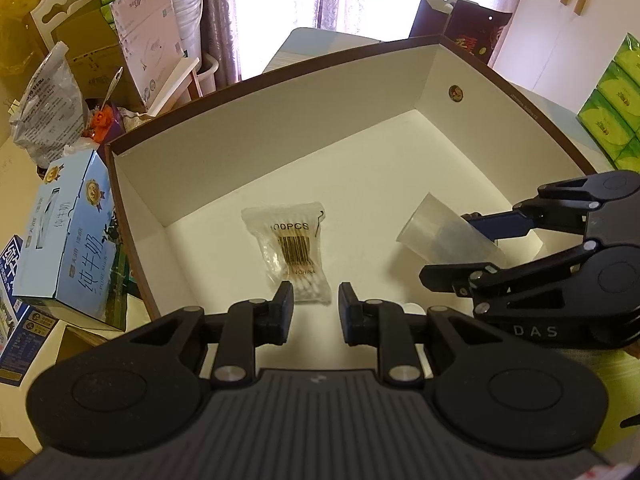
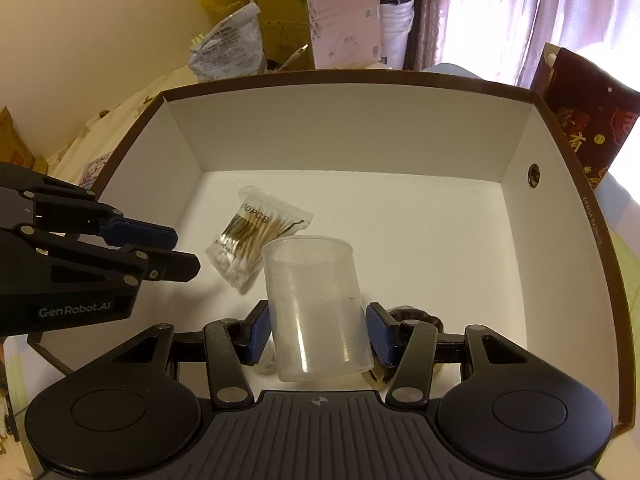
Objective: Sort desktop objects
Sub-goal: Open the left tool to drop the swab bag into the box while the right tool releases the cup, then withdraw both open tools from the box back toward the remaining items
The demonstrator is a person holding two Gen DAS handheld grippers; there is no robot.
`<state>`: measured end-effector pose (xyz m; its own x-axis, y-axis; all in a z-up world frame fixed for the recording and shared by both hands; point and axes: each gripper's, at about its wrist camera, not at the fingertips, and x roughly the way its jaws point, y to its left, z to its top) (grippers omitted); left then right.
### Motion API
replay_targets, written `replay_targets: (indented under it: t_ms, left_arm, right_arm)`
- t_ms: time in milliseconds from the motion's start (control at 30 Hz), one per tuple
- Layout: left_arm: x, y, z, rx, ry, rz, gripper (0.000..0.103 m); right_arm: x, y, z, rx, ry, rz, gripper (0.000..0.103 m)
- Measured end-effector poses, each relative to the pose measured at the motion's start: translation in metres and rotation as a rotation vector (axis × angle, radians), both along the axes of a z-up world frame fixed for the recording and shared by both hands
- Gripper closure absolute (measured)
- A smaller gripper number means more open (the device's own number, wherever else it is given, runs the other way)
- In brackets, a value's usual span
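Clear plastic, the cup (image 2: 318, 308) sits between the blue pads of my right hand-held gripper (image 2: 319, 332), pinched at its lower half, its mouth pointing forward and away from me, its long axis running roughly along the fingers and tilted a little. I hold it inside the big white-lined box (image 2: 560, 240), just above the floor near the front wall; I cannot tell whether its base touches anything. From the left wrist view the cup (image 1: 444, 236) lies to the right of my left hand-held gripper (image 1: 316, 312), slanting with its mouth toward the middle of the box.

Just beyond and left of the cup lies the packet of cotton swabs (image 2: 256, 236), flat on the box floor. It lies straight ahead of my left hand-held gripper, whose jaws stand spread and empty with the near end of the packet (image 1: 294, 252) just in front of the gap. So the left is the nearer one for the packet, the right is busy with the cup.

My guess is the cup only needs lowering and letting go here. A dark round thing (image 2: 416, 316) lies behind my right finger; I can't make out what it is.

Outside the box, a blue milk carton (image 1: 76, 240) stands at its left wall among clutter.
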<state>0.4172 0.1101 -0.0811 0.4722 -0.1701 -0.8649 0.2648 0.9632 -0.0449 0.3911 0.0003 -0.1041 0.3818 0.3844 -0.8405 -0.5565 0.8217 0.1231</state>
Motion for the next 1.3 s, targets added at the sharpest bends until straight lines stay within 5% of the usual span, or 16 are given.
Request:
replay_targets:
  t_ms: [500, 867, 1300]
  left_arm:
    - [0.002, 0.007, 0.007, -0.014, -0.020, 0.024, 0.080]
    - [-0.009, 0.006, 0.019, -0.031, -0.031, 0.028, 0.047]
    - [-0.032, 0.003, 0.038, -0.020, -0.052, 0.058, 0.025]
  right_arm:
    - [0.002, -0.003, 0.003, 0.044, -0.058, -0.016, 0.050]
    - [-0.008, -0.027, 0.024, 0.071, -0.050, -0.040, 0.006]
    - [-0.027, -0.041, 0.049, 0.053, -0.069, -0.072, 0.004]
